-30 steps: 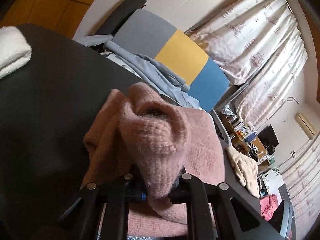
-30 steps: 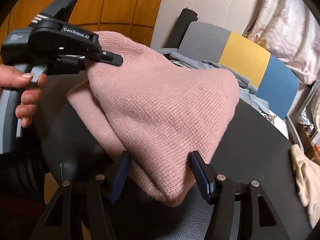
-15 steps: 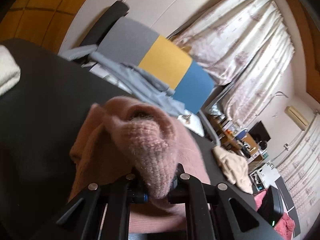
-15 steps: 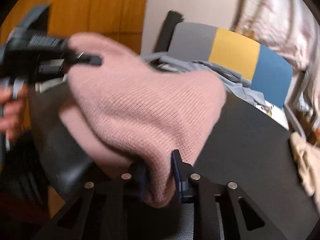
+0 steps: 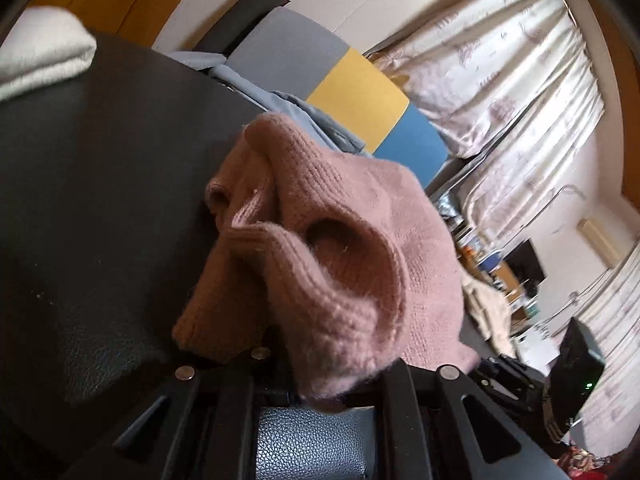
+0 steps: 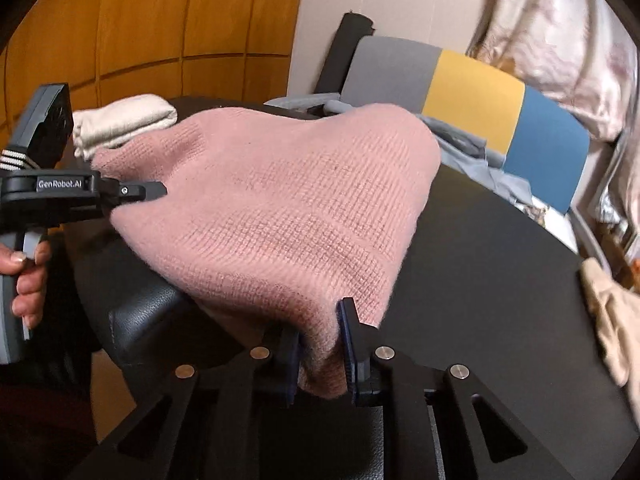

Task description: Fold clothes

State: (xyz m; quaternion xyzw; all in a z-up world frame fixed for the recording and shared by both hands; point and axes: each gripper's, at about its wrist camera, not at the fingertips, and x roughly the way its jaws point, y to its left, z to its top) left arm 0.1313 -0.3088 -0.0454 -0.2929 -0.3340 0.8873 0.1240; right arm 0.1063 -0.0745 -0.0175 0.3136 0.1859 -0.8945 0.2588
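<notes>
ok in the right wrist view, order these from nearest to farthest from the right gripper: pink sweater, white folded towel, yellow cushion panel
1. pink sweater, pinched in the right gripper
2. white folded towel, far left on the table
3. yellow cushion panel, beyond the table, upper right

Left gripper (image 6: 160,191) clamped (slightly opening); right gripper (image 6: 320,354) fingers (image 6: 347,340) pinched shut.
</notes>
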